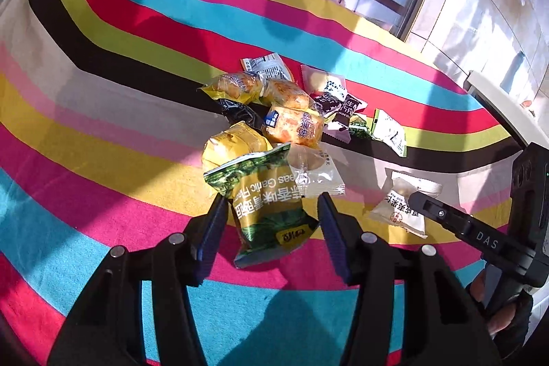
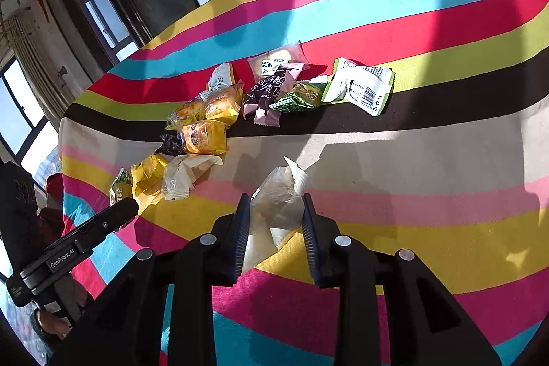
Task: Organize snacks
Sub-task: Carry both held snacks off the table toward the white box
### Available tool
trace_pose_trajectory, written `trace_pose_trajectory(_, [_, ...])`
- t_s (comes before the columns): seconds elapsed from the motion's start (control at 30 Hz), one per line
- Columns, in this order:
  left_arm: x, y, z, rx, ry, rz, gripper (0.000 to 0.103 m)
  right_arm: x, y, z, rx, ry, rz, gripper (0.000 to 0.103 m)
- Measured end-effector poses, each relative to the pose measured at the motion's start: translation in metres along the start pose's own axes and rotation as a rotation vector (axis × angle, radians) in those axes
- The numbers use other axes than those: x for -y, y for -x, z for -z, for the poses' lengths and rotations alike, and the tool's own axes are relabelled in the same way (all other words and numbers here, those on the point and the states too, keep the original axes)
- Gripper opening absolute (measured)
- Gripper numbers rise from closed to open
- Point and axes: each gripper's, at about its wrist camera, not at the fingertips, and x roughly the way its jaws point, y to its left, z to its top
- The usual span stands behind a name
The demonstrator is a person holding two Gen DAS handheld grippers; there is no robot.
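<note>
On the striped cloth lies a heap of snack packets [image 1: 295,126]. My left gripper [image 1: 271,198] is shut on a green garlic-pea packet [image 1: 264,204], which tilts up off the cloth at the heap's near edge. The same green packet [image 2: 120,186] shows at the left of the right wrist view, beside the left gripper's finger [image 2: 103,222]. My right gripper [image 2: 275,198] is shut on a clear-and-white packet [image 2: 274,204], apart from the heap. In the left wrist view that packet [image 1: 398,208] sits at the tip of the right gripper's finger [image 1: 446,215].
The heap holds yellow bread packets [image 2: 204,136], purple chocolate packets [image 2: 271,88], a small green packet [image 2: 302,96] and a white-and-green packet [image 2: 360,84]. A clear packet [image 1: 315,174] lies just behind the green one. The striped tablecloth [image 2: 429,160] ends at windows beyond.
</note>
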Motion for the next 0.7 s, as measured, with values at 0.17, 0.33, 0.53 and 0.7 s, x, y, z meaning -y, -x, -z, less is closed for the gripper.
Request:
trace_pose_trajectory(0.17, [-0.014,0.032,0.016,0.039,0.013,0.001,0.054,-0.001,0.015,0.012,0.013,-0.060,-0.083,0.029])
trace_pose_trajectory(0.33, [-0.034,0.059,0.032,0.064,0.020,-0.016,0.054,-0.021,0.028,0.030,0.030,-0.049,-0.146,0.029])
trace_pose_trajectory(0.53, [-0.052,0.078,0.041,0.084,0.035,-0.020,0.054,-0.047,0.035,0.048,0.013,-0.011,-0.207,0.029])
trace_pose_trajectory(0.7, [-0.078,0.094,0.048,0.094,0.044,-0.077,0.054,-0.069,0.034,0.058,-0.013,0.034,-0.229,0.029])
